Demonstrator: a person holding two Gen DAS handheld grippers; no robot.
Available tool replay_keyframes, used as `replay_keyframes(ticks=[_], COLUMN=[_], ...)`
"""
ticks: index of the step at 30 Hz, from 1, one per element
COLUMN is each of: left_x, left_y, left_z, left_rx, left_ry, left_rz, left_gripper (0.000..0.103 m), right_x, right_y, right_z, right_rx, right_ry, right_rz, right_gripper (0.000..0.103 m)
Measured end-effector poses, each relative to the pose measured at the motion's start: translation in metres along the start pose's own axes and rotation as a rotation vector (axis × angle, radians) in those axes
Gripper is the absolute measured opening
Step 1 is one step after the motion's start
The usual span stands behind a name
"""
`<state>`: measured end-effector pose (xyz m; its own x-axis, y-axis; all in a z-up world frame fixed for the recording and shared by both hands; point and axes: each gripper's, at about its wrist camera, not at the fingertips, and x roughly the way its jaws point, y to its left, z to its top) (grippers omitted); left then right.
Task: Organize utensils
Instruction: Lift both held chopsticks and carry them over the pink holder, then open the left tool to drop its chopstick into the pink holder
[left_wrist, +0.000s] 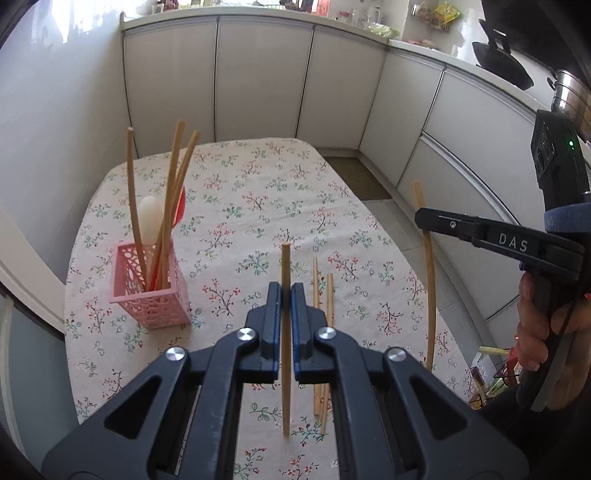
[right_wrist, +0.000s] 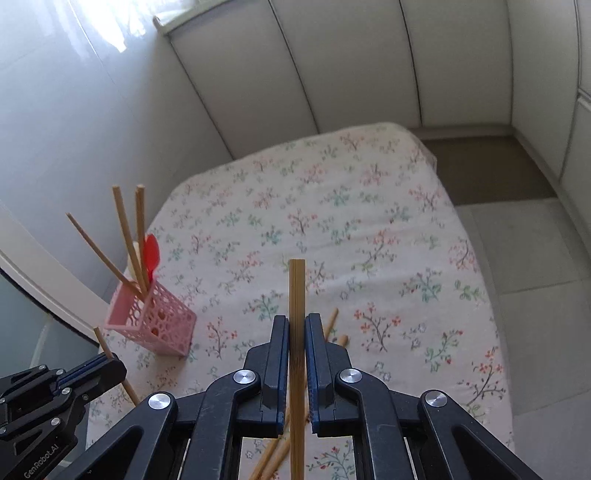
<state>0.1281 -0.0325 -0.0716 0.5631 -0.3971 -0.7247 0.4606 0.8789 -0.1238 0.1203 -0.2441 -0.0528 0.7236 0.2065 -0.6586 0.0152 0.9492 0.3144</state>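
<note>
Both tongs are clamped on one chopstick each: left tongs (left_wrist: 284, 295), right tongs (right_wrist: 296, 321). Light, stiff, probably slick bamboo; gripped mid-shaft above the desk (left_wrist: 258, 177), near the pink holder (left_wrist: 151, 295).

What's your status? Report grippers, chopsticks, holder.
Left gripper shut on chopstick. Right gripper shut on another. Two chopsticks on table. Pink holder unobstructed.

Daylight, bright, soft, entering at upper left of both views; glare washes glossy wall (left_wrist: 55, 74) there. Left wrist view sharp. Right wrist view softer, floral tablecloth (right_wrist: 369, 229) slightly smeared. Shadows faint. Strong fisheye bend on cabinet doors (left_wrist: 258, 74); dark vignette in frame corners.
</note>
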Motion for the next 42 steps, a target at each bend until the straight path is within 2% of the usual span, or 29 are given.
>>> replay_keyframes(ticks=[6,10,14,20,26,29,32,35,37,42], left_x=[-0.046,-0.075,-0.093,-0.097,-0.070,-0.047,-0.028,-0.019,-0.016,-0.021], left_y=[0.003,0.011,0.025,0.048,0.066,0.078,0.091,0.102,0.109,0.116], left_z=[0.014,0.021,0.026,0.034,0.042,0.047,0.050,0.049,0.046,0.037], left_rx=[0.006,0.000,-0.016,-0.072,-0.075,-0.076,-0.087,-0.097,-0.120,-0.172], left_ry=[-0.161,-0.269,-0.371,-0.472,-0.477,-0.421,-0.382,-0.391,-0.375,-0.304], left_rz=[0.013,0.047,0.125,0.257,0.331,0.358,0.347,0.308,0.310,0.318], left_gripper=[0.006,0.006,0.006,0.006,0.006,0.006,0.006,0.007,0.023,0.048], right_x=[-0.041,-0.054,-0.053,-0.039,-0.028,-0.023,-0.019,-0.014,-0.011,0.001], right_y=[0.018,0.031,0.043,0.061,0.072,0.078,0.087,0.098,0.108,0.135], right_z=[0.013,0.018,0.022,0.026,0.024,0.025,0.026,0.028,0.028,0.030], right_rx=[-0.028,-0.035,-0.036,-0.034,-0.048,-0.060,-0.072,-0.090,-0.101,-0.148], right_ry=[-0.167,-0.258,-0.318,-0.337,-0.341,-0.337,-0.348,-0.369,-0.380,-0.431], right_rz=[0.046,0.074,0.095,0.121,0.137,0.126,0.110,0.100,0.097,0.083], right_gripper=[0.007,0.007,0.007,0.007,0.007,0.007,0.007,0.007,0.007,0.007])
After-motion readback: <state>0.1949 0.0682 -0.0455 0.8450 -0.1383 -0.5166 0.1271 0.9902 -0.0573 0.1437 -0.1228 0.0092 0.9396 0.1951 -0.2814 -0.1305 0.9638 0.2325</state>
